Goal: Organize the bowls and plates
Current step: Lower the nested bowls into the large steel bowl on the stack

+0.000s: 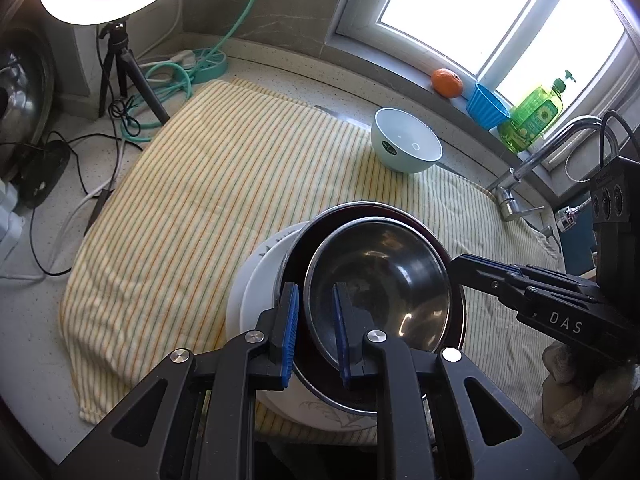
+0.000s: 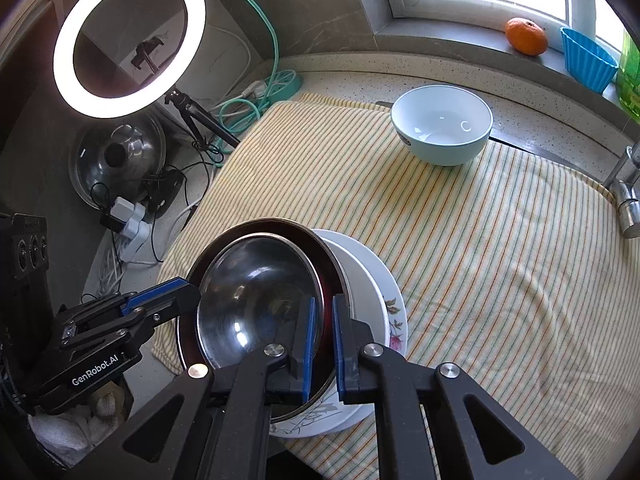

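A steel bowl (image 1: pixel 380 284) sits inside a dark metal dish (image 1: pixel 294 264), which rests on stacked white plates (image 1: pixel 256 280) on the striped towel. My left gripper (image 1: pixel 316 332) straddles the steel bowl's left rim, jaws a little apart. My right gripper (image 2: pixel 322 340) closes around the right rim of the steel bowl (image 2: pixel 260 292) and dark dish (image 2: pixel 324 256); it also shows at the bowl's right side in the left wrist view (image 1: pixel 460 268). A pale blue bowl (image 1: pixel 406 140) stands alone at the towel's far edge, also in the right wrist view (image 2: pixel 442 124).
The striped towel (image 1: pixel 208 184) covers the counter. A ring light on a tripod (image 2: pixel 128 40), cables and a pot lid (image 2: pixel 116 156) crowd the left. A tap (image 1: pixel 520 184) is at right. The windowsill holds an orange (image 1: pixel 447 82), blue cup (image 1: pixel 486 106) and green soap bottle (image 1: pixel 532 116).
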